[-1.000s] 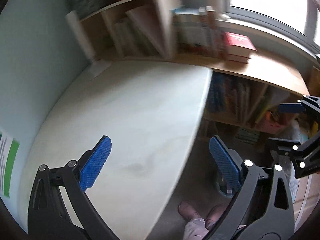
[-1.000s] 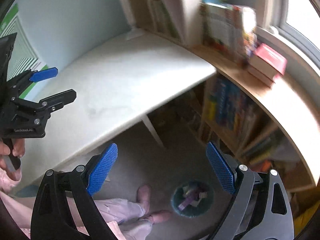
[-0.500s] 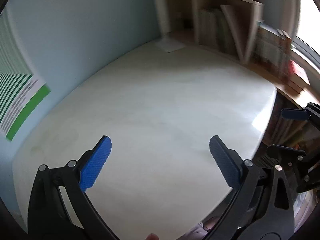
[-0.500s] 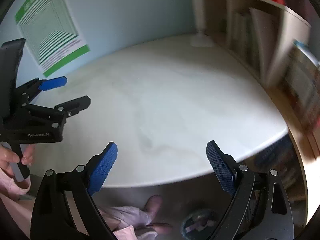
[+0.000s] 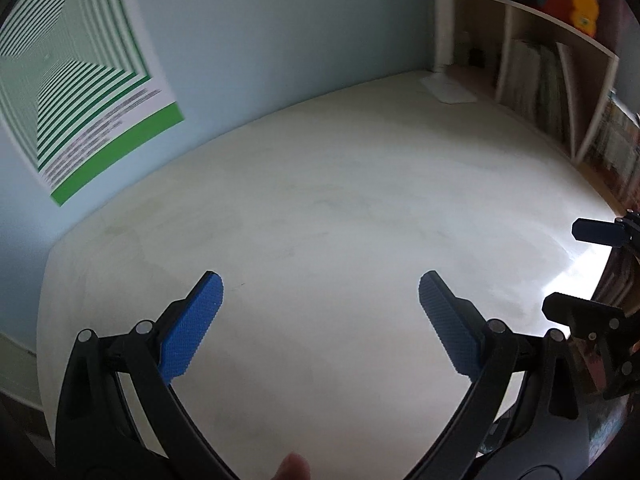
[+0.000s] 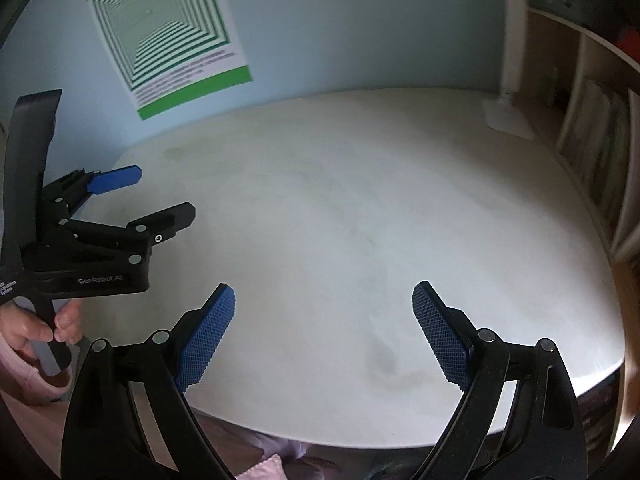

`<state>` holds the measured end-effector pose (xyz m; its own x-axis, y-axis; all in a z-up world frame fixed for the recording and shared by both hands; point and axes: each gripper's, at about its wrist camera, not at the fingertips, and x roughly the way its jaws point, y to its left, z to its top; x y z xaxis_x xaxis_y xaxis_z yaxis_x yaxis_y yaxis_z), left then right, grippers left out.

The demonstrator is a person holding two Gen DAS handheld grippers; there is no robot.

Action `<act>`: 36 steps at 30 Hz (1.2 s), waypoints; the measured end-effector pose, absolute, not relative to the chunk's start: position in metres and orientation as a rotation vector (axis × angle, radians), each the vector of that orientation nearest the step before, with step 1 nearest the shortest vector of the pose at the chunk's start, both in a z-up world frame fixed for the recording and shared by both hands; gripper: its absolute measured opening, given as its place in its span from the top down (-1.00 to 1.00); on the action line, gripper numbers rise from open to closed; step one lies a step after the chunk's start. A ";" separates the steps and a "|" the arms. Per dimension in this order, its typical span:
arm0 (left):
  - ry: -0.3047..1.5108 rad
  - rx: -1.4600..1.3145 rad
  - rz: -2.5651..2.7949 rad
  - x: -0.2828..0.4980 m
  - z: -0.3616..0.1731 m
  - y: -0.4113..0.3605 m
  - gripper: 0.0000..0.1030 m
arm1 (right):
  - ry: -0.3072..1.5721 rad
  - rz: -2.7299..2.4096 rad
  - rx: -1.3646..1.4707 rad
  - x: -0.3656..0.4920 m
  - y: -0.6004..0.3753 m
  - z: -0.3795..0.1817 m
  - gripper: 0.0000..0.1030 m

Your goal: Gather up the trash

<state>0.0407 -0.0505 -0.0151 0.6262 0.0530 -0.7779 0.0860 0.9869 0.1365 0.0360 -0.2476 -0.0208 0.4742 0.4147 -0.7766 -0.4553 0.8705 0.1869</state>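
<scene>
Tabletop point(image 5: 320, 220) white; poster point(image 5: 80, 92) on wall; left gripper point(image 5: 320, 320), right gripper point(image 6: 324, 332) released

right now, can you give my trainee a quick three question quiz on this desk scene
1. True or false: the left gripper is shut on a piece of trash.
2. What hangs on the wall behind the white table? A) a clock B) a green striped poster C) a mirror
3. Fill in: the white lamp base stands at the table's far ____ corner, beside the bookshelf.

Key:
1. False; its fingers are spread with nothing between them, as are those of the right gripper.
2. B, the green striped poster.
3. right
</scene>
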 end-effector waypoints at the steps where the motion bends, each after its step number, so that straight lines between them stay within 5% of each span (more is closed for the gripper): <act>1: 0.896 0.161 -0.013 0.042 -0.016 -0.050 -0.87 | 0.938 0.541 -0.051 0.036 -0.246 -0.021 -0.74; 36: 0.918 0.027 0.116 0.056 -0.023 0.006 -0.87 | 0.906 0.623 -0.110 0.074 -0.203 -0.013 -0.74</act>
<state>0.0561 0.0061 -0.0235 0.6018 0.1113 -0.7908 -0.0884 0.9934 0.0725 0.0745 -0.2034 -0.0132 0.4542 0.4590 -0.7635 -0.5486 0.8194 0.1662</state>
